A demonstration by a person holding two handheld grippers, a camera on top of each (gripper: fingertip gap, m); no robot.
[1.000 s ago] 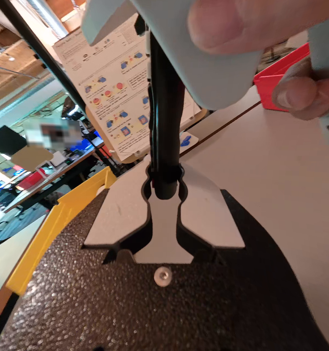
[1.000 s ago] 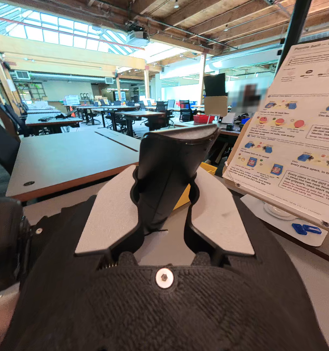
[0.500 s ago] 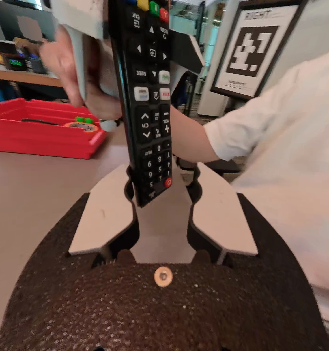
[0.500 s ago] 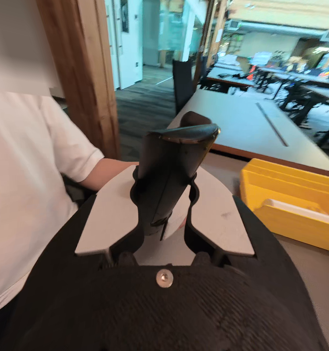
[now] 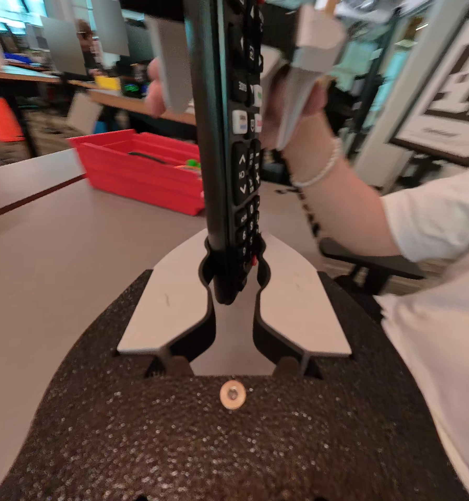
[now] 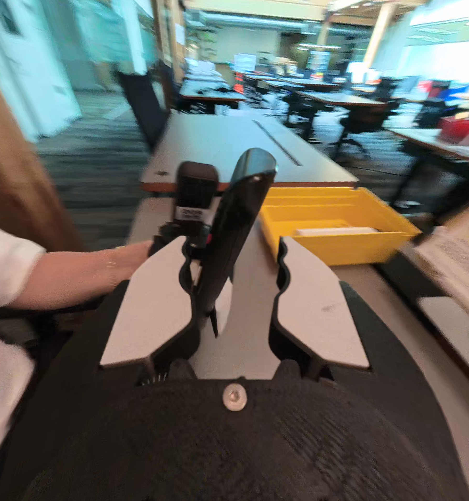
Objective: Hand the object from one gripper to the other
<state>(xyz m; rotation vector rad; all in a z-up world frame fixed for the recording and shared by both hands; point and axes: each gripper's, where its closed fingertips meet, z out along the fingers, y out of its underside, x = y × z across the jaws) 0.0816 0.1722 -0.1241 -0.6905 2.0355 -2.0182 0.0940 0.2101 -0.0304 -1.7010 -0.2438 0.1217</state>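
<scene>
**Remote gripped by the left tool, right tool spread wide**

The black remote control (image 5: 229,168) stands upright above the counter (image 5: 73,244), its lower end pinched between the closed-in fingers of the left tool (image 5: 234,260), buttons facing right in the left wrist view. In the right wrist view the remote (image 6: 236,230) leans against the left finger (image 6: 152,301) of the right tool (image 6: 232,260), whose jaws stand wide apart, the other finger clear of it. A hand (image 5: 295,108) grips the right tool's pale handle behind the remote, a bracelet on the wrist. A red bin (image 5: 135,173) sits on the counter beyond, and a yellow bin (image 6: 336,225) lies near the far edge in the right wrist view.
</scene>
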